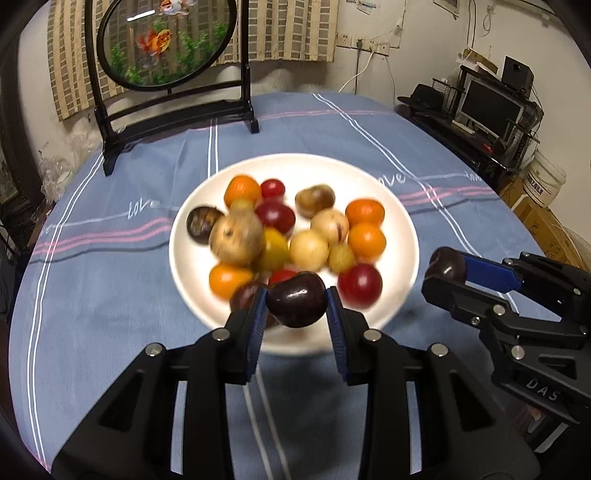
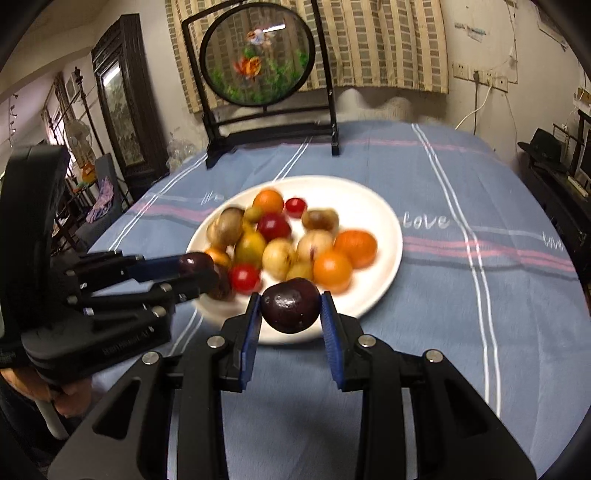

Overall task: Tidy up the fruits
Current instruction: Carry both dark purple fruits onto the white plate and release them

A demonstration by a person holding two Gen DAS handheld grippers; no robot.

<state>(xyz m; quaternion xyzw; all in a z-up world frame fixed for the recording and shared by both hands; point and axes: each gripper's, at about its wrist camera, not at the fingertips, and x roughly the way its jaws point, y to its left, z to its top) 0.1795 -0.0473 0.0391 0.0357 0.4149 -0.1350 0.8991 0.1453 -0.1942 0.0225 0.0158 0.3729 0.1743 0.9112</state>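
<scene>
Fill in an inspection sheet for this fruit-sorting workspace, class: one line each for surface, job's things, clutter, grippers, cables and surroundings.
Surface: table under a blue striped cloth.
Job's things: white plate heaped with orange, red, yellow and brown fruit; picture blurred there.
Clutter: black-framed goldfish screen standing at the far end of the table.
Grippers: left gripper shut on a dark plum; right gripper shut on a second plum; both held over the plate's near rim.
Cables: white cable hanging from wall sockets behind the table.
Surroundings: striped curtain, monitor on a rack, white bucket, dark cabinet.
</scene>
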